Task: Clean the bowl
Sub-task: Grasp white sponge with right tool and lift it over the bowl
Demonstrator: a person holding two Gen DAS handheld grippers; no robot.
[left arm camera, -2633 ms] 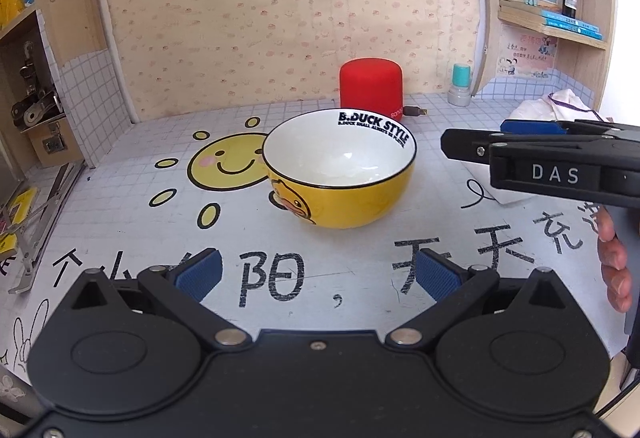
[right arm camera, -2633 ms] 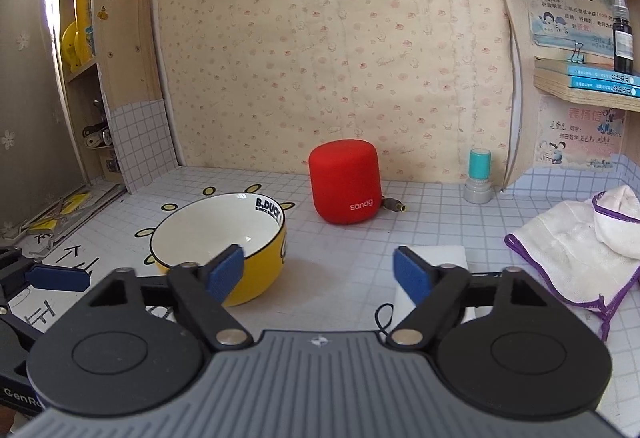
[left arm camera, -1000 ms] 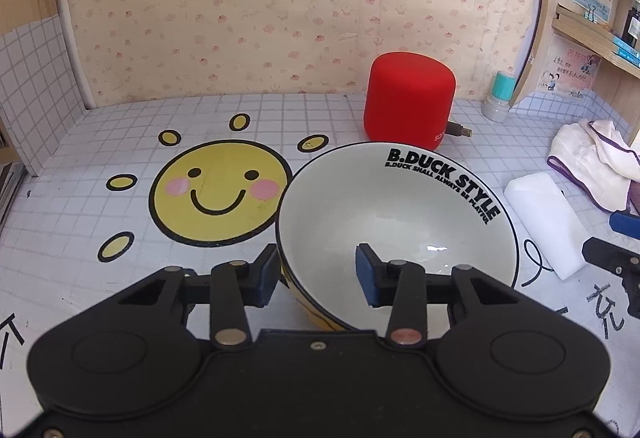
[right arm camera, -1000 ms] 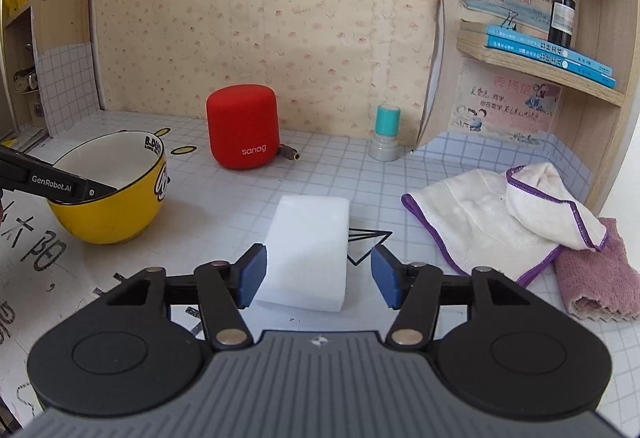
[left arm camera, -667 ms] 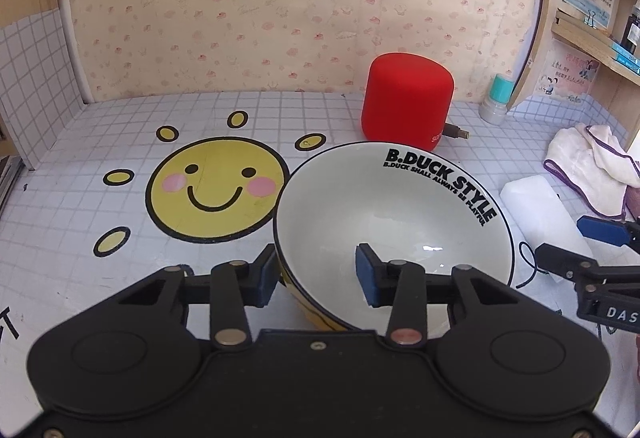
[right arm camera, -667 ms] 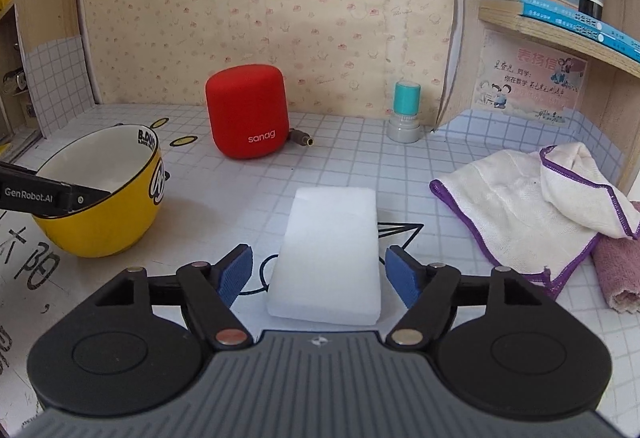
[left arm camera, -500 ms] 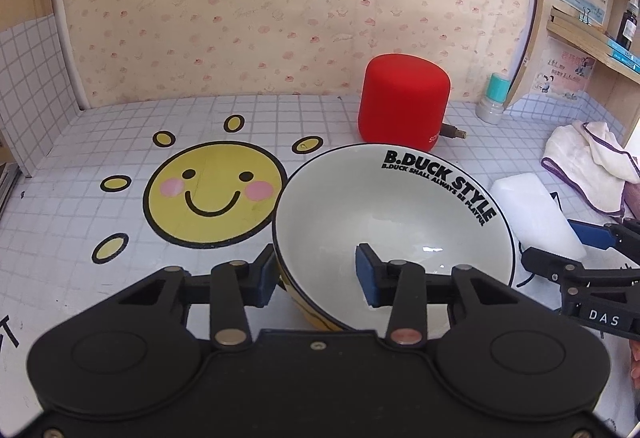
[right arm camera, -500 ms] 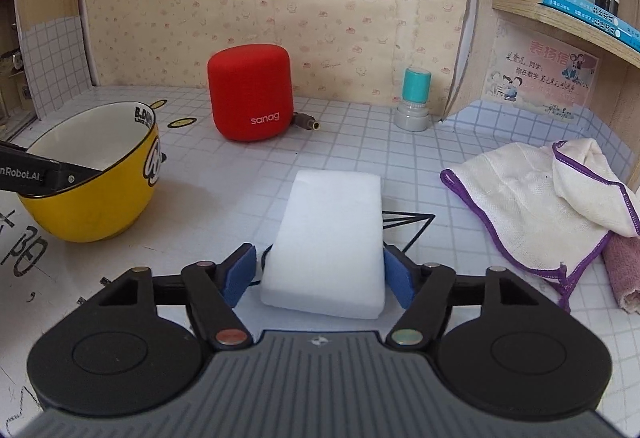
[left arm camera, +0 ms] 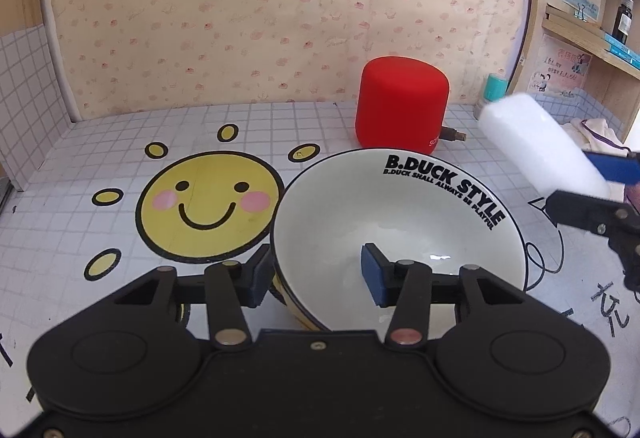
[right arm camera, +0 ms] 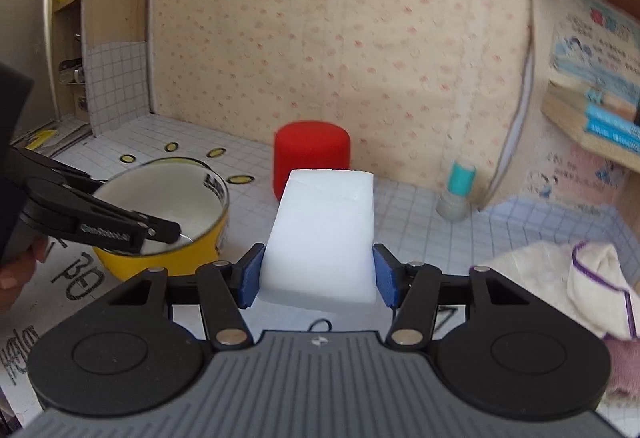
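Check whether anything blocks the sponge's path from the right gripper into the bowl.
Nothing visible blocks it. The white sponge, clamped in the right gripper, is lifted off the table, right of the yellow bowl. The left gripper grips the bowl's near rim, one finger inside, leaving most of the interior open. The red speaker stands behind, off the path.

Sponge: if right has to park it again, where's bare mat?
Sponge is in the right gripper. Free: the mat left of the bowl, over the sun print, and the strip behind it. Crowded: right side, speaker, bottle, cloths.
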